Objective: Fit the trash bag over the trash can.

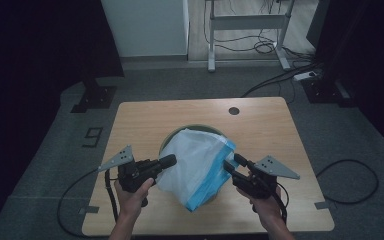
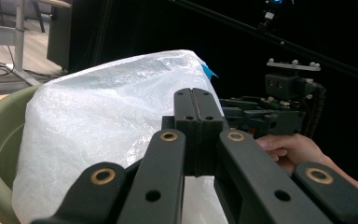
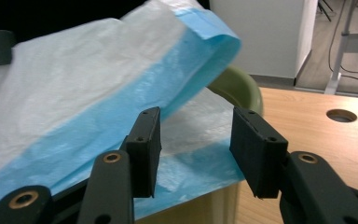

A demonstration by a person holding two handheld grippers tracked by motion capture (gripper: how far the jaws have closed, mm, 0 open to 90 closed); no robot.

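A white plastic bag point(image 1: 197, 160) with a blue hem lies puffed up over a round green bin point(image 1: 190, 128) on the wooden table point(image 1: 260, 130). My left gripper point(image 1: 169, 160) meets the bag's left edge. Its jaws are pressed together point(image 2: 196, 100) and seem to pinch the thin film, holding the bag's upper layer point(image 2: 102, 112) raised above the bin's rim point(image 2: 0, 135). My right gripper point(image 1: 231, 161) sits at the bag's right side. Its jaws stand apart point(image 3: 196, 140) with the blue hem of the lower layer behind the gap, and the pads do not touch it. The raised layer point(image 3: 74, 84) arches over them.
A round cable hole point(image 1: 234, 110) sits near the table's far edge. On the floor beyond are a white desk frame point(image 1: 247, 22), loose cables point(image 1: 280, 77) and a black stand foot point(image 1: 95, 97). Bare tabletop point(image 3: 317, 140) lies to the right of the bin point(image 3: 240, 86).
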